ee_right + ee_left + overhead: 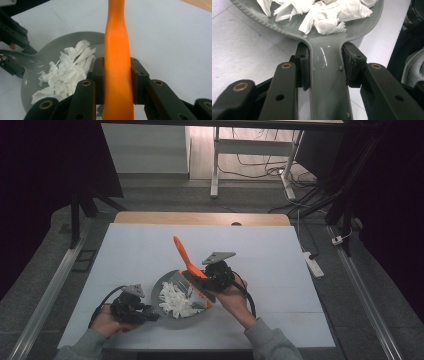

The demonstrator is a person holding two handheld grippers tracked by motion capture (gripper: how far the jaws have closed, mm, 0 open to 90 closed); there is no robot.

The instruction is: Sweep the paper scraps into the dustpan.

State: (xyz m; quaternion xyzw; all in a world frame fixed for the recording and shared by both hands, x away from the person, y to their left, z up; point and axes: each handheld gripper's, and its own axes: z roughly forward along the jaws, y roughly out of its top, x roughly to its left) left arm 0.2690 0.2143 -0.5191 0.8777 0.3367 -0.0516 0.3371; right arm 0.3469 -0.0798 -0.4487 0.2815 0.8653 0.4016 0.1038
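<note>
A grey dustpan [169, 316] lies on the white table near its front, with several crumpled white paper scraps [177, 301] in it. My left gripper [150, 315] is shut on the dustpan's handle [327, 75], a pad pressed on each side; the scraps [324, 15] lie just beyond. My right gripper [209, 279] is shut on the orange handle [182, 252] of a brush, whose head [197, 289] hangs over the pan's right side. In the right gripper view the handle [117, 50] runs up between the jaws, with the pan [45, 60] and scraps [67, 72] to its left.
A white sheet [135, 255] covers the table, with a wooden strip [200, 218] at its far edge. Beyond stand a desk frame [215, 165] and cables on the floor; a power strip [313, 264] lies off the table's right side.
</note>
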